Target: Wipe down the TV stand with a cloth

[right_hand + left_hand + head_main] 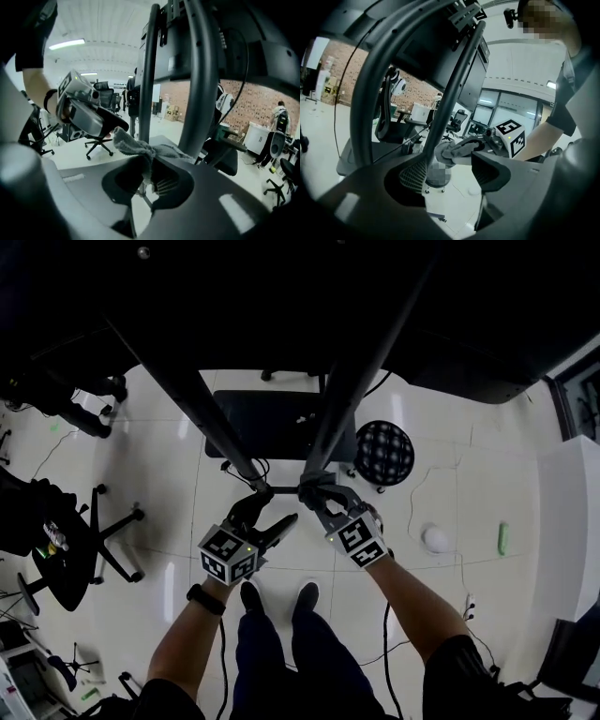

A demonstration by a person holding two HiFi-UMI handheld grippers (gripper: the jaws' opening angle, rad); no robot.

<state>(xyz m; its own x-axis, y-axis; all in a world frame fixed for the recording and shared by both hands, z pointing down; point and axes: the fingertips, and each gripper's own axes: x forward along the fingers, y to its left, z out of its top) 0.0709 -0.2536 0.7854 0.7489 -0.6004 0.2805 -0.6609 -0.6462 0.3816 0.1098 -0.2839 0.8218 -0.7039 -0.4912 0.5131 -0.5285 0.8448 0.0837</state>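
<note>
right gripper (150, 176): jaws clamped on a pinch of the grey cloth (143, 149). The rest is left loose ahead of the tips, so the fabric meets the metal and not the jaws.
cloth position: bunched against the low end of the right upright (199, 84) of the TV stand (367, 367). It seems to wrap partly round the tube, which would likely let one slide wipe more than one side.
left gripper (450, 176): jaws apart, nothing between them. It sits just beside the foot of the left upright (187, 390) and points across at the cloth, probably parked or ready to steady the frame.
step (my read): wiping the uprights, low on the right one; nothing shows how much is done.
base plate (246, 427): black, flat on the floor beyond both grippers.
farther out: round black mesh object (384, 452) beside the base, office chair (80, 554) well off to the left.
</note>
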